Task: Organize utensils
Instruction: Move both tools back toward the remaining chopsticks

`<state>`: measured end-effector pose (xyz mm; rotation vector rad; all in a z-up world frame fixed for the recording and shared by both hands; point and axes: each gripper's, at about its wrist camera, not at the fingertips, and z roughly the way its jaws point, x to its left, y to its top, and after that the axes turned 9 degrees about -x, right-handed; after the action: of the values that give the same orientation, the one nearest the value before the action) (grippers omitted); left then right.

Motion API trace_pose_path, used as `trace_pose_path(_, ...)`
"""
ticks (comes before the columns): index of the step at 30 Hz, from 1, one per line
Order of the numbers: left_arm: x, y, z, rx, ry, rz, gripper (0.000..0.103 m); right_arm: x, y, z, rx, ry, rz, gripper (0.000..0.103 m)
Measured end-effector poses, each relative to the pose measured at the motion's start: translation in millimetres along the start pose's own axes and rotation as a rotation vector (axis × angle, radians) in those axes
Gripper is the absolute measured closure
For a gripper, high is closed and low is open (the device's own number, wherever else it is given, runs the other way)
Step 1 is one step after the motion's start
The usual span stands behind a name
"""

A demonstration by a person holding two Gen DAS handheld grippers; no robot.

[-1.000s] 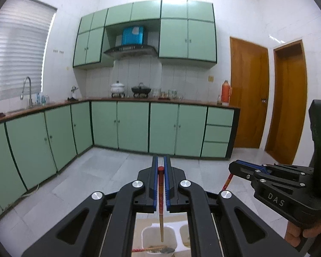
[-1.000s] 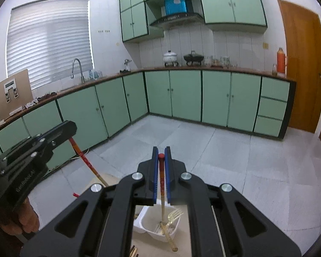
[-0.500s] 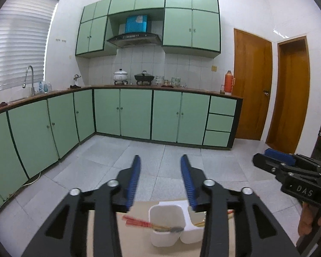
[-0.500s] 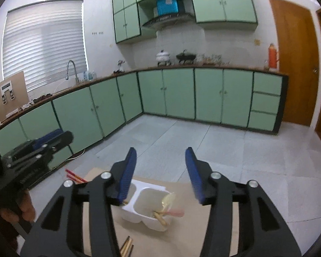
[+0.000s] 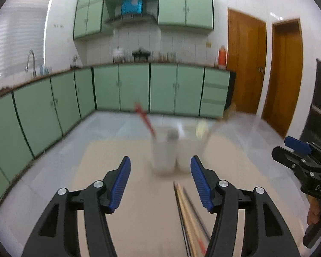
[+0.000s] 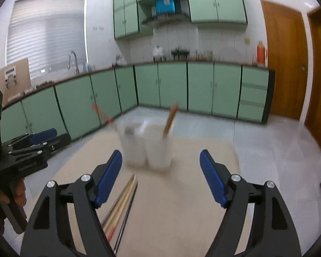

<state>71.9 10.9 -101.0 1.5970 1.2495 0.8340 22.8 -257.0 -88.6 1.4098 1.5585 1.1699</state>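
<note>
Left hand-held gripper [image 5: 160, 180]: blue-padded jaws spread, just been opening, nothing between the pads. Right hand-held gripper [image 6: 160, 175]: jaws spread wider, also just been opening, empty.

Just ahead of both, on the beige surface [image 6: 182, 203], stands the white two-compartment plastic utensil holder [image 6: 147, 145], blurred. A red chopstick [image 5: 144, 118] leans out of its left compartment; a tan wooden chopstick [image 6: 170, 117] sticks up from the right one.

Loose bundle of wooden and dark chopsticks [image 5: 188, 216] lies flat on the surface, under the left gripper near its right finger, and below-left of the right gripper's gap. Each gripper shows at the edge of the other's view, well apart.
</note>
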Motion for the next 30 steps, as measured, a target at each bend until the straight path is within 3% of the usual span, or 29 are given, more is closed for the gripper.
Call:
trace_pose_path(6, 0.7, -68.6, -10.0, 0.137, 0.018, -0.014, 0.045, 16.8, -58.4, -5.4, 0.131, -0.004, 0.053, 0.033)
trace_pose_path(13, -0.6, -113.0, -20.1, 0.191, 0.022, 0.002, 0.046, 39.6, -101.3, -14.1, 0.222, 0.035, 0.053, 0.054)
trace_pose_path(18, -2.5, -131.7, -24.4, 0.213, 0.016, -0.012, 0.051, 61.1, -119.4, -12.4, 0.286, 0.095, 0.015, 0.074)
trace_pose_path(30, -16.1, -144.7, -27.8, 0.263, -0.027, -0.011, 0.053, 79.8, -137.7, -6.4, 0.387, 0.168, -0.013, 0.09)
